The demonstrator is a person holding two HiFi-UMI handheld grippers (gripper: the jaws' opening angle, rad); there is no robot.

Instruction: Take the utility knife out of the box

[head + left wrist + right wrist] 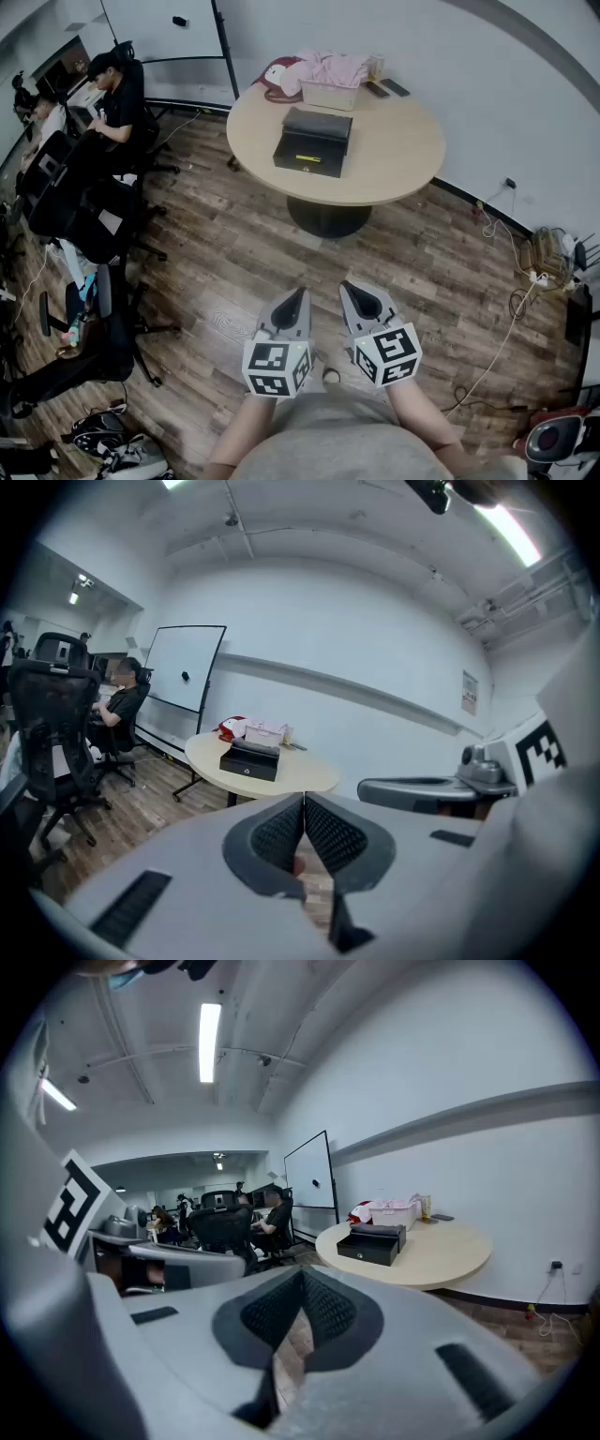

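Left hand-held gripper point(298, 298) and right hand-held gripper point(354, 292), jaws together, far from box point(313, 142).

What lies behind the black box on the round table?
Behind the black box stands a pale bin, pink cloth heaped at it, and a red-and-white item beside. The box's inside and the bin's contents do not show.

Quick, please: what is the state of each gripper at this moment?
Left gripper: closed, holding nothing.
Right gripper: closed, holding nothing.
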